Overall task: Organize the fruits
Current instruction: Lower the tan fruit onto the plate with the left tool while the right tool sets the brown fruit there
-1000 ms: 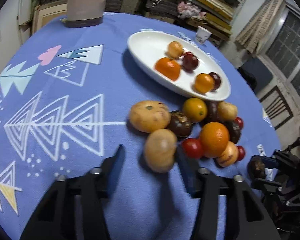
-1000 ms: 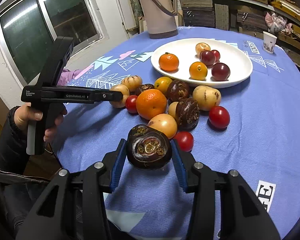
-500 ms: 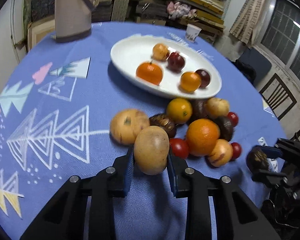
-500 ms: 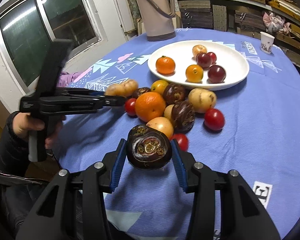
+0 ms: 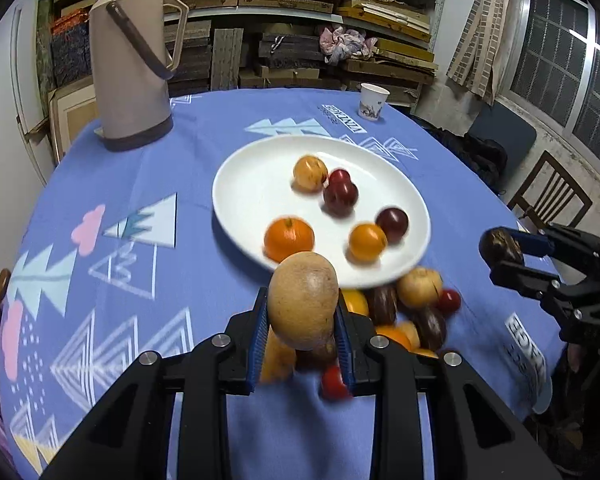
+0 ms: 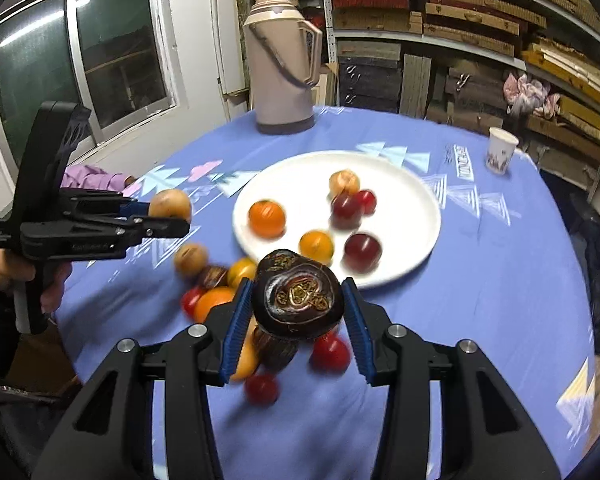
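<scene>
My left gripper (image 5: pixel 301 296) is shut on a tan oval fruit (image 5: pixel 303 308), held up off the blue cloth in front of the white plate (image 5: pixel 236 184). In the right wrist view my right gripper (image 6: pixel 297 285) is shut on a dark purple-brown fruit (image 6: pixel 298 296), also lifted, just short of the plate (image 6: pixel 420 200). The plate holds several oranges and dark red fruits. A loose pile of fruits (image 5: pixel 412 308) lies on the cloth below the plate's near rim, partly hidden by both grippers. Each gripper also shows in the other's view: left gripper (image 6: pixel 172 218), right gripper (image 5: pixel 500 256).
A beige thermos (image 5: pixel 130 64) stands at the table's far left and a paper cup (image 5: pixel 373 101) at the far edge. Shelves of boxes fill the back wall. A wooden chair (image 5: pixel 552 196) stands beyond the table's right edge. A hand (image 6: pixel 4 276) grips the left tool.
My left gripper closed on the tan fruit and lifted it off the cloth. My right gripper rose with the dark fruit and moved nearer the plate.
</scene>
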Demonstrator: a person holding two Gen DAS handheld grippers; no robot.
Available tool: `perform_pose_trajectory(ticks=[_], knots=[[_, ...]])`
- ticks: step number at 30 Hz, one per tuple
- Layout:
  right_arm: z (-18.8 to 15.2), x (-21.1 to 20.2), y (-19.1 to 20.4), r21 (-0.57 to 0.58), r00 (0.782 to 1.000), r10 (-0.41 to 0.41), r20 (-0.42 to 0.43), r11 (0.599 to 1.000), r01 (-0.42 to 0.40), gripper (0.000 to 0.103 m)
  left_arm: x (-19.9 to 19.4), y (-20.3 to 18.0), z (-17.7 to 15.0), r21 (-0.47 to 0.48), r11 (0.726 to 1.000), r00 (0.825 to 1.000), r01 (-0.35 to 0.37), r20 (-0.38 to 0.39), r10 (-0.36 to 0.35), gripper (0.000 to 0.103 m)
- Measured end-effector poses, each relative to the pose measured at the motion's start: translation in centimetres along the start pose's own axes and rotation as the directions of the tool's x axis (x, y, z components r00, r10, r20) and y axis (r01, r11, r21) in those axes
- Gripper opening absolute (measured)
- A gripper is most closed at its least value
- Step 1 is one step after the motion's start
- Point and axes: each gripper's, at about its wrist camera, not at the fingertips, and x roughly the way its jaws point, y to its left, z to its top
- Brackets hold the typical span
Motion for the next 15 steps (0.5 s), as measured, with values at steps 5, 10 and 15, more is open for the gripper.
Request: perform_pose_trajectory(ticks=[5,10,15], knots=[[2.6,3.5,-2.8,0.033,0.999,-0.005,-0.033,0.999,0.006,0.044,2.5,0.9,3.0,-0.009,1.0,1.0,0.003,-0.005,-0.003,0.03],[4.0,7.6,-5.6,0.094,0.997,-0.014,-0.079,0.995,0.022,0.044,5.9,2.3,5.6,-0.047,0.999,0.999,-0.008,-0.032,0.007,0.03],[4.6,10.7,-7.2,0.136,0.993,-0.006,-0.115,0.99,0.021,0.044,9.6,3.2,6.7,-0.071,0.997,0.996,-0.02,-0.094,0.014,0.03]])
